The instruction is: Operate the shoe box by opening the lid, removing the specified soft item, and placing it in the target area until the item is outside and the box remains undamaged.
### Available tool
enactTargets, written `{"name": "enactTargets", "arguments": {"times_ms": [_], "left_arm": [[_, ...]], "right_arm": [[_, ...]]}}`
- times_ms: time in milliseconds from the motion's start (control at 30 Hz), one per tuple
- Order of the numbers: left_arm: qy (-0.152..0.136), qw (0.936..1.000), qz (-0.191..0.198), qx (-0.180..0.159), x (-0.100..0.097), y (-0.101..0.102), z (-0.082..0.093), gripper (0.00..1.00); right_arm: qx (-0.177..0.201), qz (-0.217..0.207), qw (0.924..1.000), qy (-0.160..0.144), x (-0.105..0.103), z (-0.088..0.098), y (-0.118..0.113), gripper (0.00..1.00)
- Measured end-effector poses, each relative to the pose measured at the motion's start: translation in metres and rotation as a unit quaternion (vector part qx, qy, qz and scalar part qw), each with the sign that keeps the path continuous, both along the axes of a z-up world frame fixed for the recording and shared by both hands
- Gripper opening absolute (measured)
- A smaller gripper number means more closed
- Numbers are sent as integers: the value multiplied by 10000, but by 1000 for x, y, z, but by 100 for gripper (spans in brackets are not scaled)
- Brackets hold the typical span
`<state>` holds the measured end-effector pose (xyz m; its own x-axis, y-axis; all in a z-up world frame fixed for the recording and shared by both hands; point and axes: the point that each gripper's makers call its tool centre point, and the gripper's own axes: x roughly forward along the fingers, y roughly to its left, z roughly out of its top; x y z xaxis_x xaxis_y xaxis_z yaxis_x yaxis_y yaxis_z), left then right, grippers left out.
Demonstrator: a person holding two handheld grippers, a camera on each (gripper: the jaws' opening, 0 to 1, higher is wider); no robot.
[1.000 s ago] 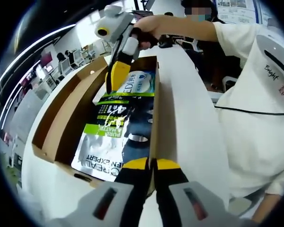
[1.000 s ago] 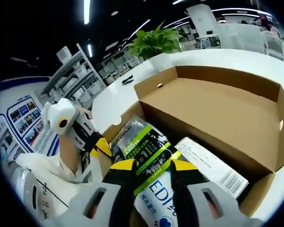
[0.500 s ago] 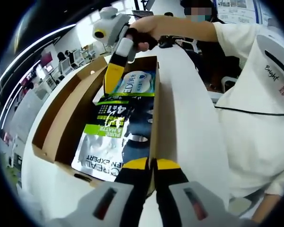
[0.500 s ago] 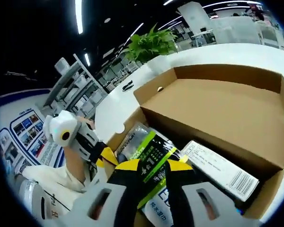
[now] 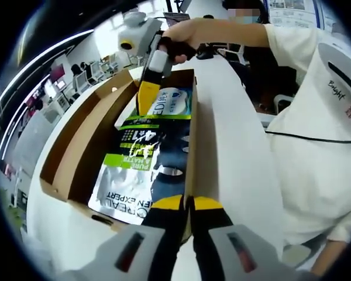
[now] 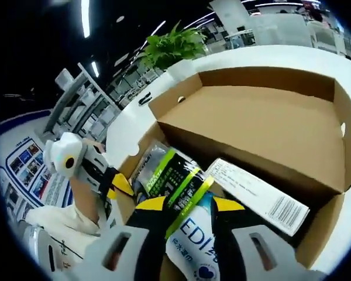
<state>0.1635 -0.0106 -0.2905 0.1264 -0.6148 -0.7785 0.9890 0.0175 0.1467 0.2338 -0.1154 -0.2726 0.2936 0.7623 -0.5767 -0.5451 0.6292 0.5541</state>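
An open brown shoe box (image 5: 192, 134) lies on a white table, its lid (image 6: 263, 123) folded back flat. Inside lies a soft pouch (image 5: 146, 158), white, green and black, with printed lettering. My left gripper (image 5: 189, 204) is shut on the near end of the box's side wall, and its yellow tip shows at that box corner (image 6: 120, 184) in the right gripper view. My right gripper (image 6: 190, 205) is open, one jaw on each side of the pouch's (image 6: 181, 181) far end. From the left gripper view, the right gripper (image 5: 145, 104) dips into the far end of the box.
A white barcode label (image 6: 257, 196) lies beside the pouch against the inner wall. The white table (image 5: 234, 146) runs along the box's right side, with a person in a white shirt (image 5: 322, 129) close by. A potted plant (image 6: 169, 50) stands beyond the lid.
The right gripper's jaws narrowed half a second ago and now stand wider apart again over the pouch's end. It shifted slightly inside the box. The left gripper has kept its hold.
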Motion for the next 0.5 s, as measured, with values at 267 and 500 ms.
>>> {"name": "enactTargets", "arguments": {"times_ms": [267, 500], "left_arm": [[1, 10000, -25, -6, 0, 0, 0, 4], [19, 10000, -1, 24, 1, 1, 0, 4]], "right_arm": [[470, -235, 9985, 128, 7, 8, 1, 26], [1167, -229, 9924, 299, 0, 28, 6, 24]]}}
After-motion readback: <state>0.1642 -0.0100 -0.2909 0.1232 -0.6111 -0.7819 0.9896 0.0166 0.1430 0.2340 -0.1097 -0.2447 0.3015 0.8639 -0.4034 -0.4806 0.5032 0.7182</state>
